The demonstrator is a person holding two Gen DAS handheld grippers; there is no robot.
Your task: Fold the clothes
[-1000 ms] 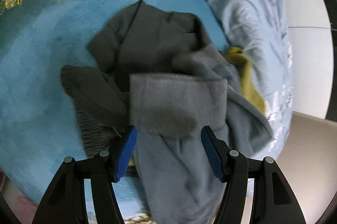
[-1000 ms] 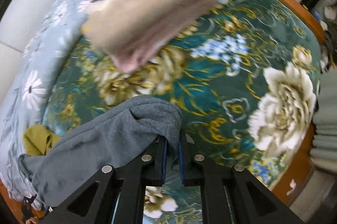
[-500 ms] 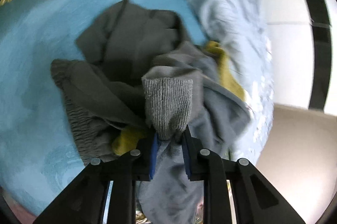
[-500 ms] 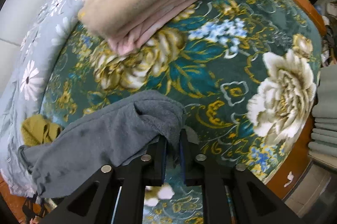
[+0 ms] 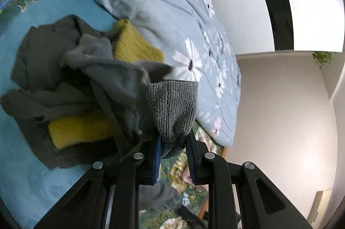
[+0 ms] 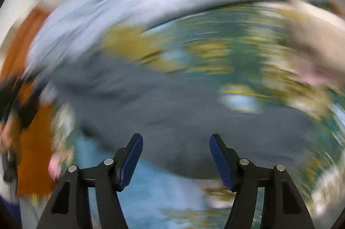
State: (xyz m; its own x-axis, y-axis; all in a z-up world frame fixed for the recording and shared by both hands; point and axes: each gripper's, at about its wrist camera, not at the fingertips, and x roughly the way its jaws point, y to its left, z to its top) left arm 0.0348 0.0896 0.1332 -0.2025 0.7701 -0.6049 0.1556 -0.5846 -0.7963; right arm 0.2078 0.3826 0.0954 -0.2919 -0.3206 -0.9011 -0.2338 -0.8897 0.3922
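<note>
While the left claw (image 5: 173,148) is pinching the ribbed cuff (image 5: 172,106) of the grey fleece garment (image 5: 112,71) between its blue pads, the jaws nearly closed on the cloth, that end is hanging lifted above the heap on the bed. Nearest the right claw (image 6: 175,161), the jaws are standing wide with nothing between them; they have just been opening, and the grey cloth is lying beyond the pads, not touching them. That view is badly smeared, so exactly where the cloth is resting under it is hard to say.

Judging from this, the step in hand is pulling one garment free and spreading it, not yet folding. Behind the cuff, the rest of the garment is trailing over a dark grey garment (image 5: 43,50) and a mustard knit (image 5: 138,48), on the teal floral blanket (image 5: 19,142). Further back, a pale blue daisy-print quilt (image 5: 155,0) is bunching against the wall.

The next move is likely calling for the right claw to take a fresh hold on another edge, so both can stretch the piece flat.
</note>
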